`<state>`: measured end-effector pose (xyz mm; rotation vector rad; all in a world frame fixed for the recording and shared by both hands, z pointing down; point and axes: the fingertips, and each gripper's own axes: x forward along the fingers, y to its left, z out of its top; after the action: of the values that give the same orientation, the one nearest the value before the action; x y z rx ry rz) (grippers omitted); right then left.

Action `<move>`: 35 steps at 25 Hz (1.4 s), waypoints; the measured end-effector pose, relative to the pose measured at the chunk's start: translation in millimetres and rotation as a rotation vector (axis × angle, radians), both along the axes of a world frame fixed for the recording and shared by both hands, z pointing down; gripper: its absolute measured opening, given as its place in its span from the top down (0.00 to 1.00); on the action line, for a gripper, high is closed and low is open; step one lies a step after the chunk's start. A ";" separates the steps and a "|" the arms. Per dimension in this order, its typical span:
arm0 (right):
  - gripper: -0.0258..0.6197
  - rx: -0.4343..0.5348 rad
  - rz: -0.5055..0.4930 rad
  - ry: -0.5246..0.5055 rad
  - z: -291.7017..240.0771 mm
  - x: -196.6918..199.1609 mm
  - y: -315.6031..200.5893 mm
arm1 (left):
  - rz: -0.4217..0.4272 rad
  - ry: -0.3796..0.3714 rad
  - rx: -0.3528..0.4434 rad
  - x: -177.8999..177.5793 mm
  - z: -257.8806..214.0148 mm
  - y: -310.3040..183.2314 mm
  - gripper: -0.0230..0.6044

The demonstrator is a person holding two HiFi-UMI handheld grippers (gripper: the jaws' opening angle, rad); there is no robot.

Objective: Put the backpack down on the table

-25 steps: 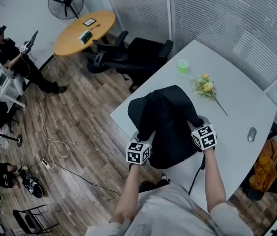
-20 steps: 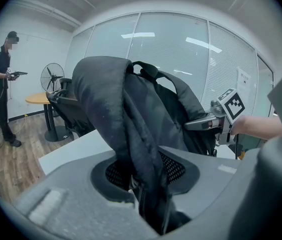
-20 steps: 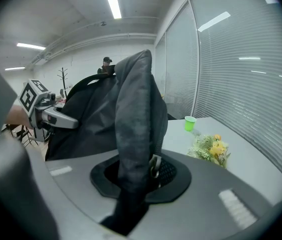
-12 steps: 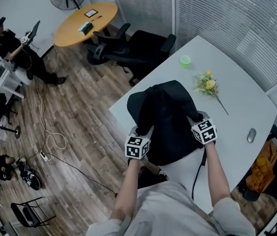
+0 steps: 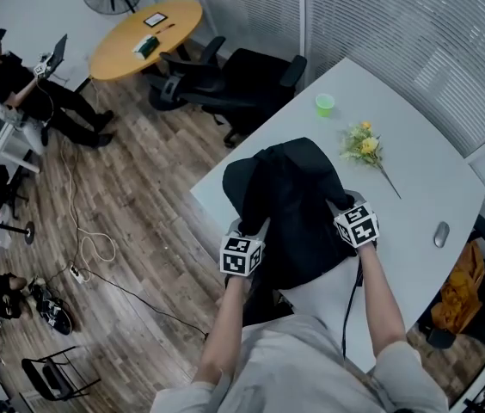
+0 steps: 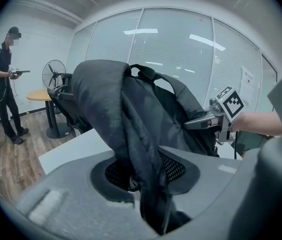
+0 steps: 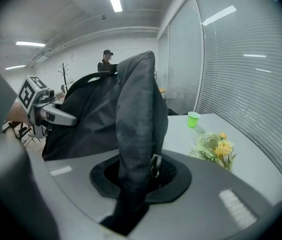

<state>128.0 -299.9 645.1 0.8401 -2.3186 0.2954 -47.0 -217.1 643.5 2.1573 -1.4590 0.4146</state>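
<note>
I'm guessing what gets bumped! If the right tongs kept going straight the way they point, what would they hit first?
The black backpack: the right tongs grip its strap, and its body sits right ahead.

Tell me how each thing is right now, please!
backpack: upright over the table, held on both sides.
left gripper: shut on a backpack strap.
right gripper: shut on a backpack strap.
green cup: upright on the table.
flowers: lying flat on the table.
</note>
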 end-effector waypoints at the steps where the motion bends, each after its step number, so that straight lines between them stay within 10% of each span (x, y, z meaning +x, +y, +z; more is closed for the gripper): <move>1: 0.86 -0.001 0.002 0.003 0.8 -0.6 -0.4 | 0.002 0.003 -0.002 -0.6 0.9 -0.2 0.75; 35: 0.85 -0.028 0.025 0.094 39.1 -22.9 -31.5 | 0.041 0.053 -0.094 -21.2 39.5 -27.2 0.74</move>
<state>105.2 -331.4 684.2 0.8513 -2.2134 0.2916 -68.2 -244.2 683.0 2.1101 -1.3419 0.4282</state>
